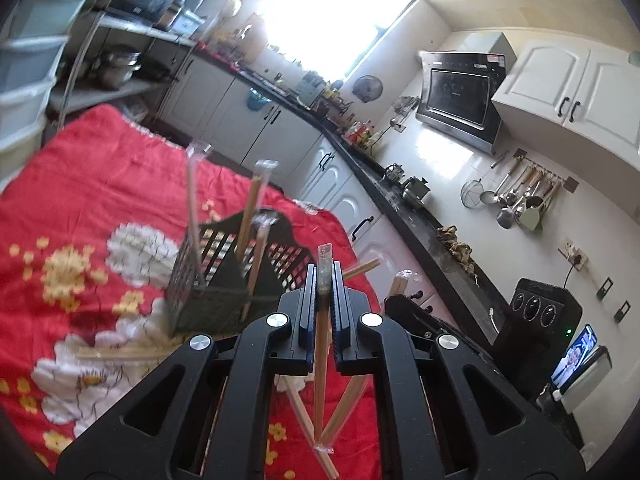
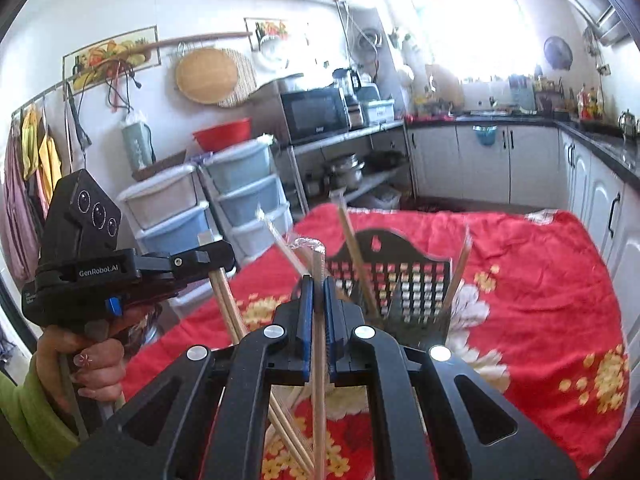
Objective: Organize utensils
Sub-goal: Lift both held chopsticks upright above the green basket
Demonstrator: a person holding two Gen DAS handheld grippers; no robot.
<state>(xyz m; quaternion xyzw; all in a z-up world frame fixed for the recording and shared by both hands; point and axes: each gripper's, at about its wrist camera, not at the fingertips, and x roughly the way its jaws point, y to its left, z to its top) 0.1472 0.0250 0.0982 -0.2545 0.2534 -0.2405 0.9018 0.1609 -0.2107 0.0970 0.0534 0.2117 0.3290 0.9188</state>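
My left gripper (image 1: 323, 276) is shut on a plastic-wrapped pair of chopsticks (image 1: 320, 360) that stands nearly upright between its jaws, above the red floral cloth (image 1: 80, 200). Ahead on the left stands the black slotted utensil basket (image 1: 216, 280) with several wrapped chopsticks leaning in it. My right gripper (image 2: 316, 284) is shut on another wrapped pair (image 2: 318, 380), also lifted off the cloth, with the basket (image 2: 400, 280) just beyond it. The left gripper (image 2: 214, 258) shows at the left of the right wrist view, a hand (image 2: 92, 364) around its handle. Loose wrapped chopsticks (image 2: 288, 432) lie below.
More wrapped chopsticks (image 1: 120, 354) lie on the cloth left of the basket. A dark counter (image 1: 400, 208) over white cabinets runs along the right. Stacked plastic drawers (image 2: 240, 200) and a shelf with a microwave (image 2: 314, 114) stand beyond the table's left side.
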